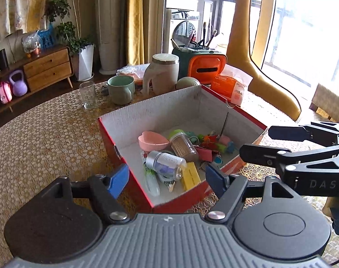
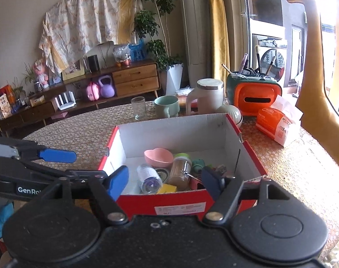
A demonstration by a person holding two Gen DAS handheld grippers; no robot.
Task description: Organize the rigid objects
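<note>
Blue fingers (image 1: 118, 179) of the left gripper (image 1: 167, 178) stand wide apart at the bottom of the left wrist view, with nothing gripped between them; they frame the near corner of the red cardboard box (image 1: 129, 178). In the right wrist view the right gripper (image 2: 163, 183) is likewise spread wide and holds nothing, its blue fingers (image 2: 119, 183) set in front of the box's near wall, which carries a white label too small to read.

Inside the box, at mid-frame, lie the rigid objects: a pink heart-shaped dish (image 1: 152, 140), a green-capped jar of toothpicks (image 1: 182, 144), a clear bottle with a silver cap (image 1: 165, 162) and a yellow box (image 1: 190, 176), among smaller coloured items.

At the right edge of the left wrist view the other gripper's body shows the letters "DAS"; at the left edge of the right wrist view the other gripper reads "GenRo", cut off by a finger.

Beyond the box, on the patterned tablecloth (image 1: 46, 145), stand a drinking glass (image 1: 88, 95), a green mug (image 1: 121, 89), a cream lidded jug (image 1: 162, 72) and an orange holder (image 1: 206, 68). An orange tissue pack (image 2: 275, 125) to the right bears print too blurred to read.
</note>
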